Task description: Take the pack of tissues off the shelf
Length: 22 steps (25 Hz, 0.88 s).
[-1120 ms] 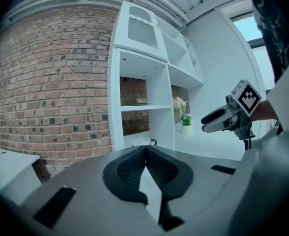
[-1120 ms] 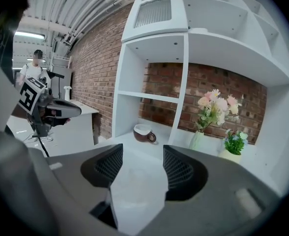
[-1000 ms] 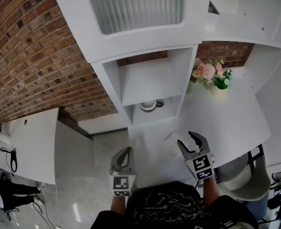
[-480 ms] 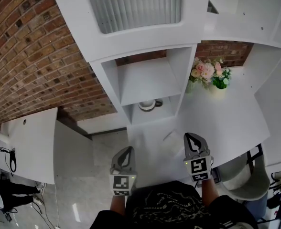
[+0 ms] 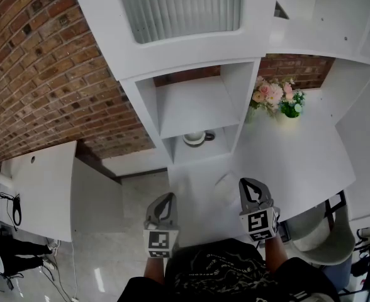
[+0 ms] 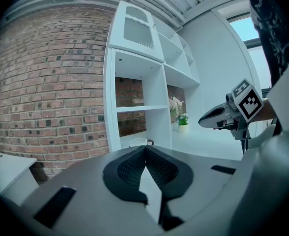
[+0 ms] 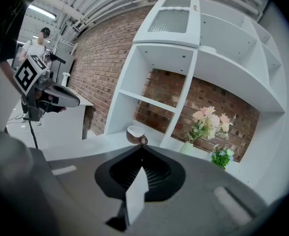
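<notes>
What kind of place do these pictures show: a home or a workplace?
Probably a staged home corner inside a larger workshop or studio. A white shelving unit stands against a red brick wall, with a vase of pink flowers beside it, yet bare white ceiling pipes run overhead.

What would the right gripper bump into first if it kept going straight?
Probably the cup, low in the shelf. It sits just past the right gripper's shut tips, though how far away is hard to tell.

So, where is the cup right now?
In the head view the cup sits in the lowest opening of the white shelf, left of the flowers.
</notes>
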### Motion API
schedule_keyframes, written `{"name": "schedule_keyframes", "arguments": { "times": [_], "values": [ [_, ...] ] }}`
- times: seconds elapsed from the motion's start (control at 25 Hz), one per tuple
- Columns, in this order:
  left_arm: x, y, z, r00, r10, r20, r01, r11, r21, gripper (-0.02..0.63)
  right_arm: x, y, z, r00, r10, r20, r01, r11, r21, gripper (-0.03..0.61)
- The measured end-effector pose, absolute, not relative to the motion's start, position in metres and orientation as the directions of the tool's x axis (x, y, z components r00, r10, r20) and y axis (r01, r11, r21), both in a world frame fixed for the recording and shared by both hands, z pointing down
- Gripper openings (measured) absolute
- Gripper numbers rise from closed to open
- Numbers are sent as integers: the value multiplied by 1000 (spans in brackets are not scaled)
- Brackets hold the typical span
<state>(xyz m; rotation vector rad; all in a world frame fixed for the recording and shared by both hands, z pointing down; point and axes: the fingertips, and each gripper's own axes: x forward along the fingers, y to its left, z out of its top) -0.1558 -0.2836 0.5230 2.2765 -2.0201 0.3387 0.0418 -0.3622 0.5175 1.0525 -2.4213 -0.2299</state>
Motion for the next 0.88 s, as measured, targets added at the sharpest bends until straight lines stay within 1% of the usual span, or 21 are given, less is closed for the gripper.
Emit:
{"name": "schedule_keyframes", "arguments": {
  "times": [0.28, 0.48, 0.64, 0.88],
  "values": [
    [-155, -281, 523, 109, -970, 218, -987, -131, -93, 8, 42, -362, 518, -585, -724, 367, -628, 690, 360, 5],
    [-155, -282, 514, 104, -977, 188, -986, -126, -111, 8, 45, -361, 518, -591, -719, 366, -621, 695, 364, 5],
    [-151, -282, 516, 112, -972, 206, -983, -138, -117, 8, 48, -358, 523, -587, -715, 380, -610, 699, 375, 5],
    [-140, -280, 523, 116, -969, 216, -983, -143, -112, 8, 49, -352, 535, -583, -702, 409, -557, 712, 428, 5]
  ]
}}
